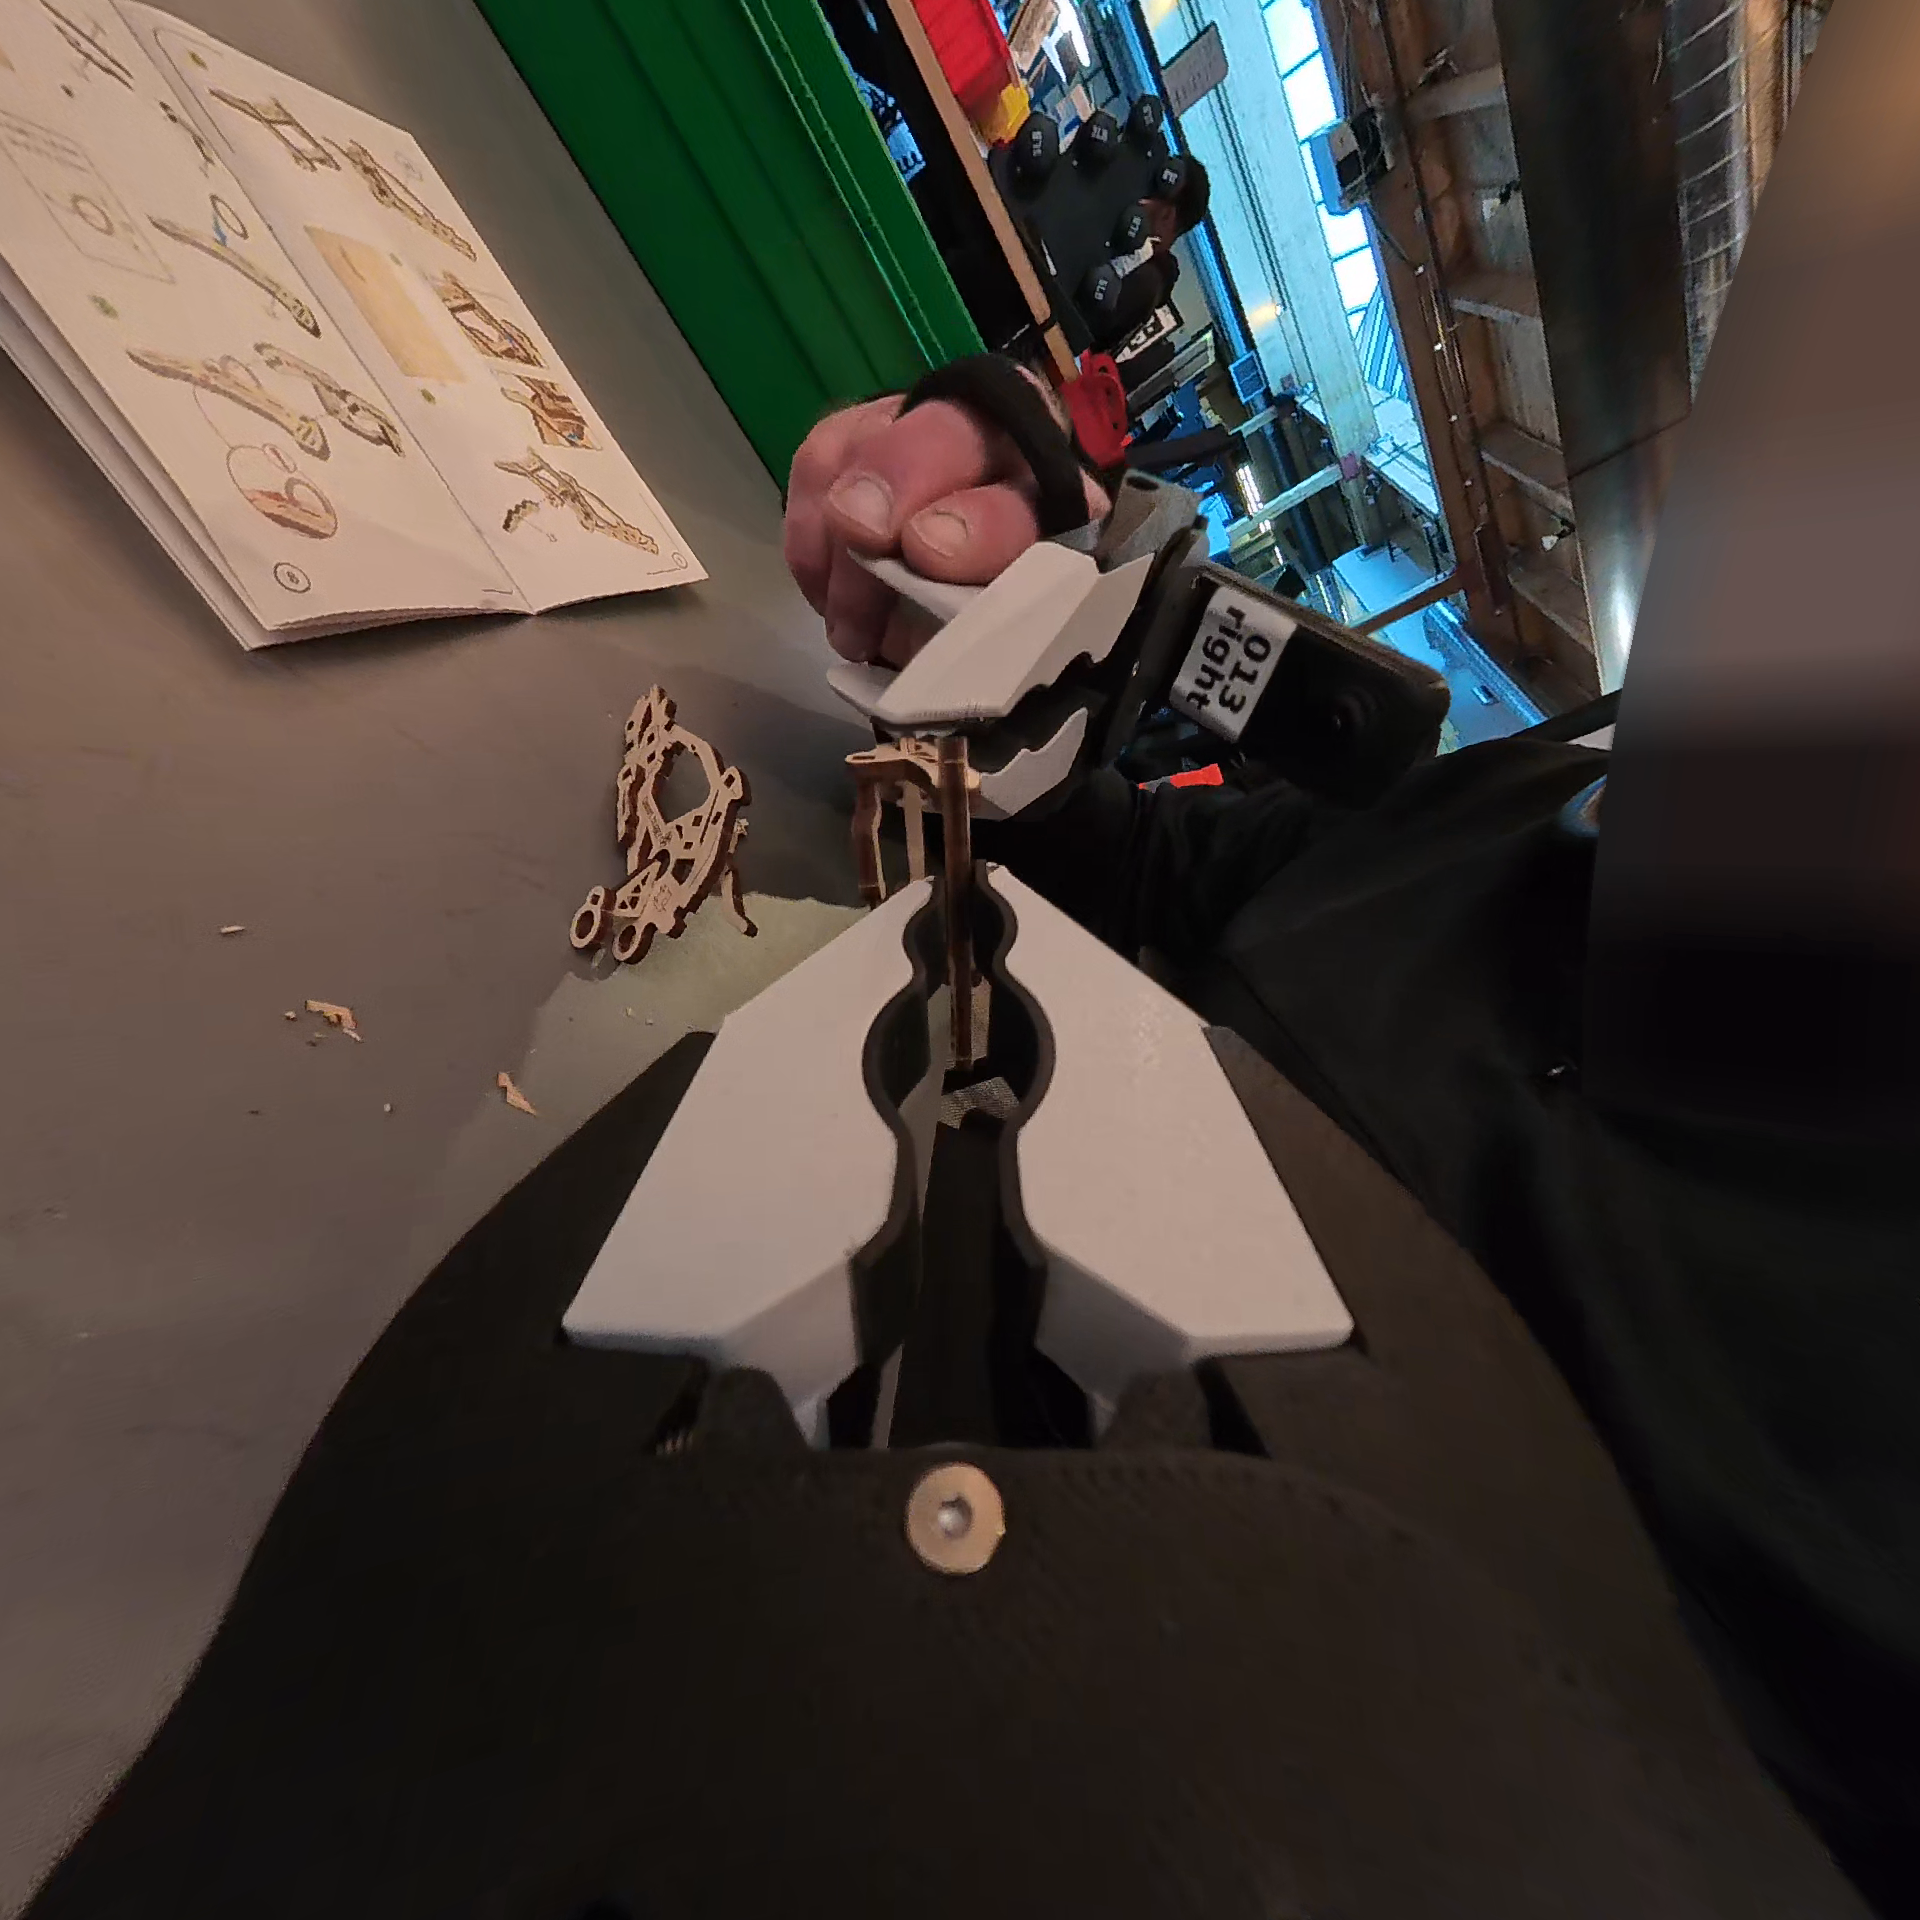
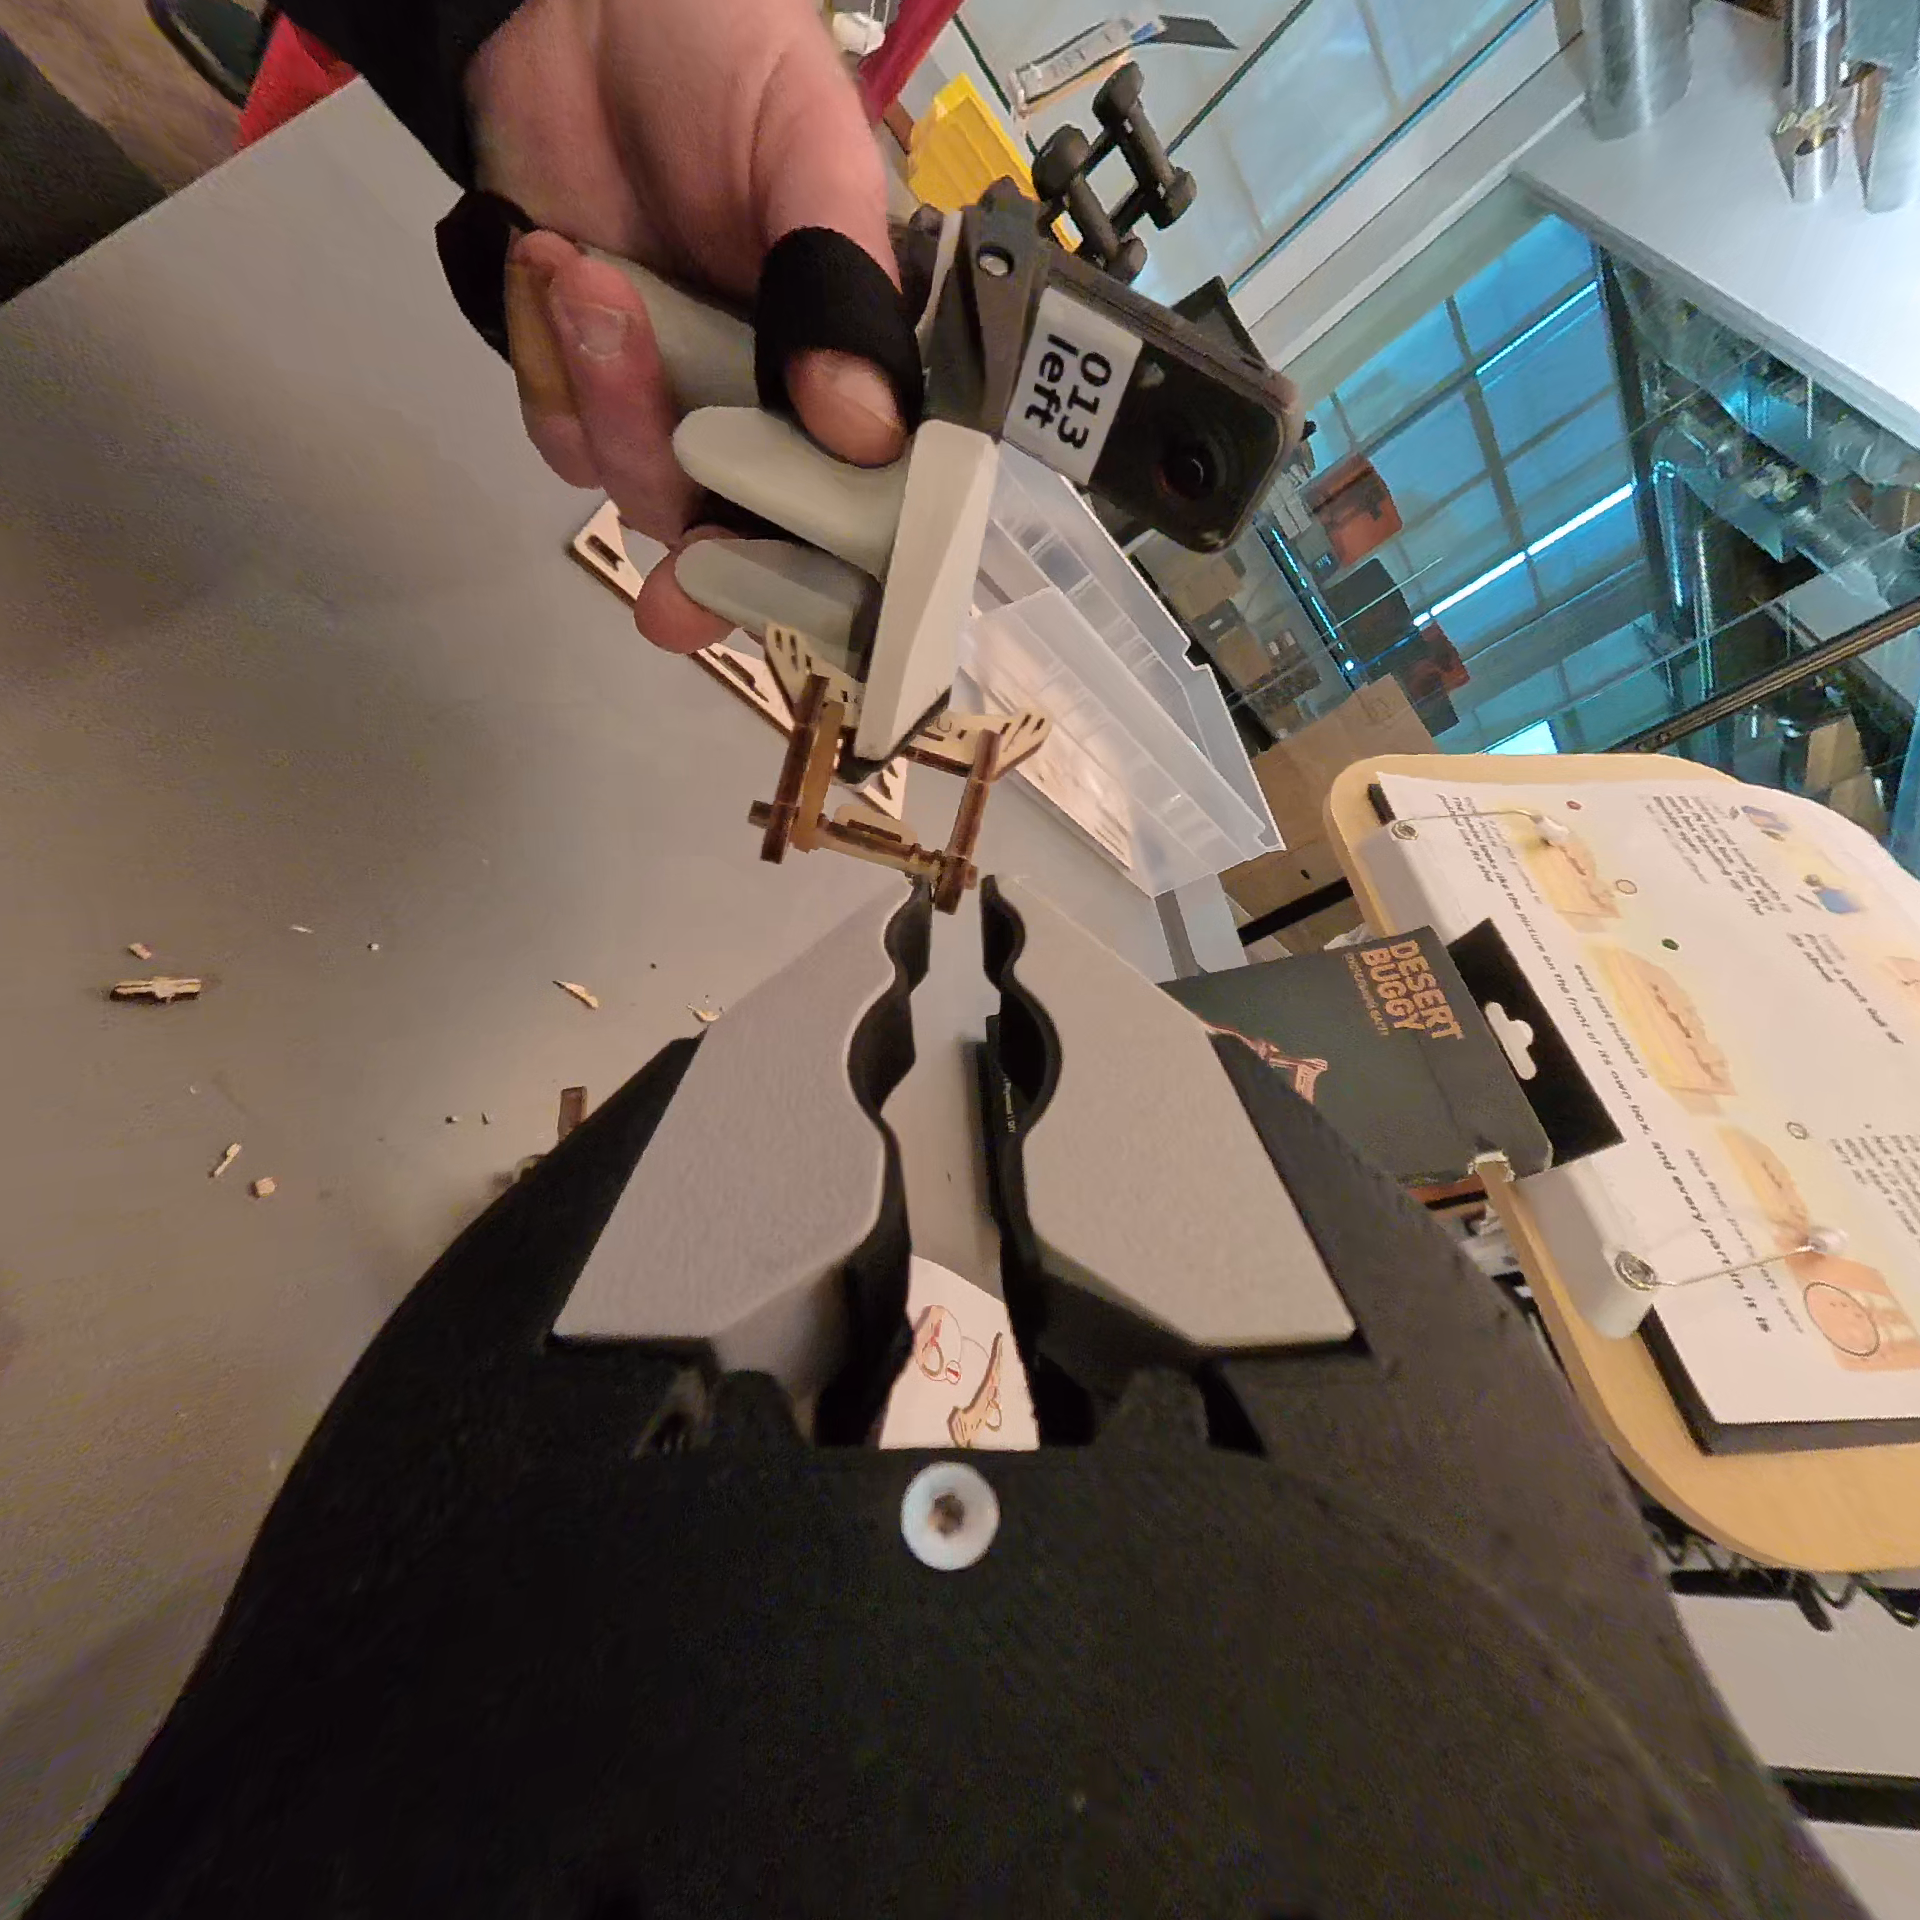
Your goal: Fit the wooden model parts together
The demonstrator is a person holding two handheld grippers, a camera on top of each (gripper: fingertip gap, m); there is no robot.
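Few wood chips [image 2: 156, 988] — grey table [image 1: 260, 1195].

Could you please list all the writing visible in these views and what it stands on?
I name only what bears the writing, not the wording.
Right gripper camera sticker: legible.
Left gripper camera label: legible.
Black package card: legible title.
Clipped instruction sheet: mostly too small.
Open booklet: too small.

The wooden frame assembly [image 2: 883, 810] is pale laser-cut plywood with dark edges, several slotted strips joined crosswise, held above the bench [image 2: 312, 675]. A second wooden subassembly [image 1: 670, 831], flat and openwork, lies on the bench, well apart.
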